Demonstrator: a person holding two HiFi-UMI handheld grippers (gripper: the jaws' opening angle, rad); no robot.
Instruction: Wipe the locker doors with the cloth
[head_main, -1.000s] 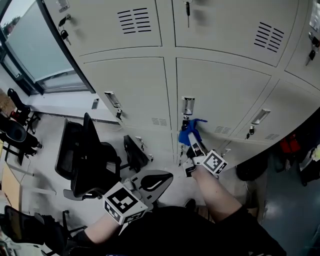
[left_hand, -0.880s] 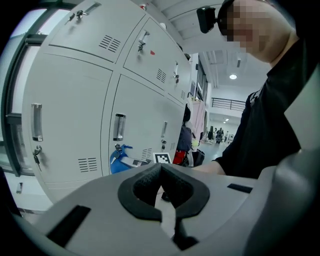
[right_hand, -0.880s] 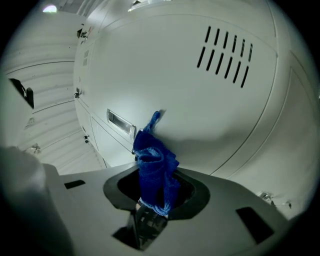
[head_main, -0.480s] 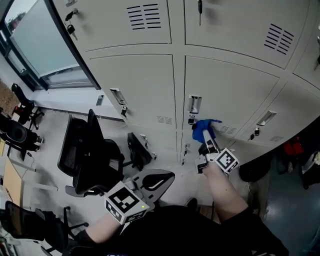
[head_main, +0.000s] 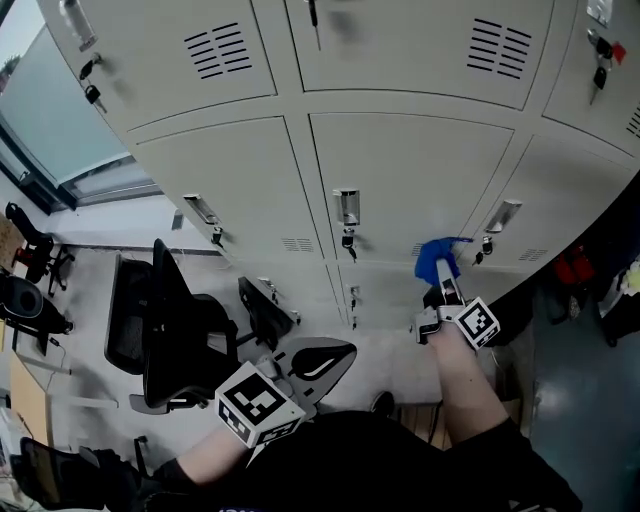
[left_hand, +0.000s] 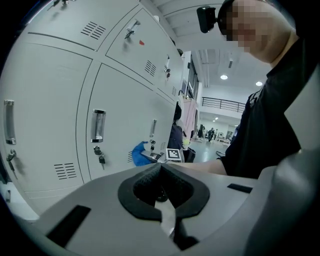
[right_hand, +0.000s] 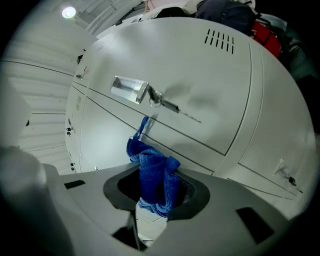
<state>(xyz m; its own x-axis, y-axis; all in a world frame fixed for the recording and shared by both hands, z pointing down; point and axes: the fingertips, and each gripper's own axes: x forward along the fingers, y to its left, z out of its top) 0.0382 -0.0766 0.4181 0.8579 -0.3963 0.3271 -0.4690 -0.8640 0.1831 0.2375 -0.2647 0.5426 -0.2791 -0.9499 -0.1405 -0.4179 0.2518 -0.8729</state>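
Grey locker doors (head_main: 420, 180) fill the top of the head view. My right gripper (head_main: 443, 274) is shut on a blue cloth (head_main: 437, 256), which is held against the lower right corner of the middle door, near the neighbouring door's handle (head_main: 503, 214). In the right gripper view the cloth (right_hand: 152, 175) bunches up out of the jaws toward the seam below a handle (right_hand: 129, 89) and its key. My left gripper (head_main: 272, 375) hangs low by the person's body, away from the lockers. Its jaws (left_hand: 161, 167) are shut on nothing.
Black office chairs (head_main: 165, 320) stand on the floor at the left, with another seat (head_main: 315, 360) near the left gripper. Keys hang from the locks (head_main: 348, 240). A window (head_main: 50, 130) lies far left, and a red bag (head_main: 575, 268) far right.
My right gripper has carried the cloth rightward along the bottom of the middle door, from beside its handle to its right edge. The left gripper has stayed low.
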